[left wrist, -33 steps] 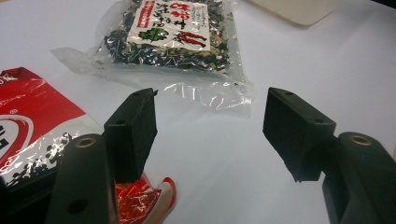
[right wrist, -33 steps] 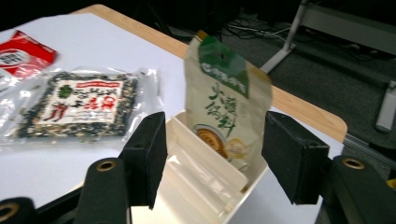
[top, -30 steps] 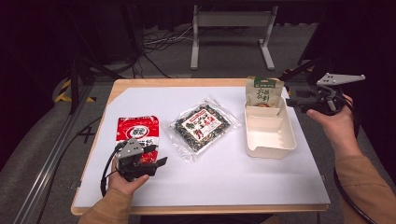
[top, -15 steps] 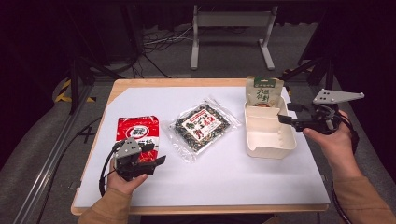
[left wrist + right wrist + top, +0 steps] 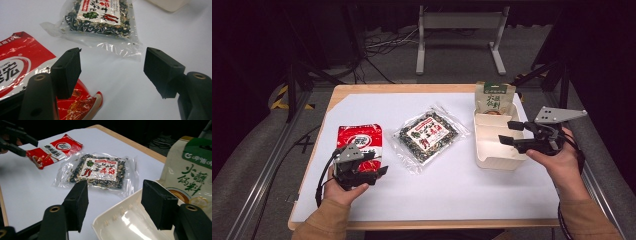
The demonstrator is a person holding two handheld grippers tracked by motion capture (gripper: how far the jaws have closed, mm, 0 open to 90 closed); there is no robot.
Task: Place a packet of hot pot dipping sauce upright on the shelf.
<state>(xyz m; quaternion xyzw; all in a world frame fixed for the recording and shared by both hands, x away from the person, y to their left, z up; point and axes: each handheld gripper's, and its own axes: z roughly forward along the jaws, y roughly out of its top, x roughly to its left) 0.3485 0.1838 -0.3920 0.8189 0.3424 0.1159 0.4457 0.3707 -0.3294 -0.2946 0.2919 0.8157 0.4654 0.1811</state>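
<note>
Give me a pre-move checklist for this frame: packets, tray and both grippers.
1. Left gripper open with nothing between the jaws, which have just been opening: ok.
2. Red packet flat on the table, its corner under the left jaw: ok.
3. Right gripper open, empty, at the tray rim: ok.
4. Near tray compartment free of packets: ok.
5. Green packet leaning at the tray's far end: ok.
6. Clear packet lying flat between red packet and tray, apart from both: ok.
</note>
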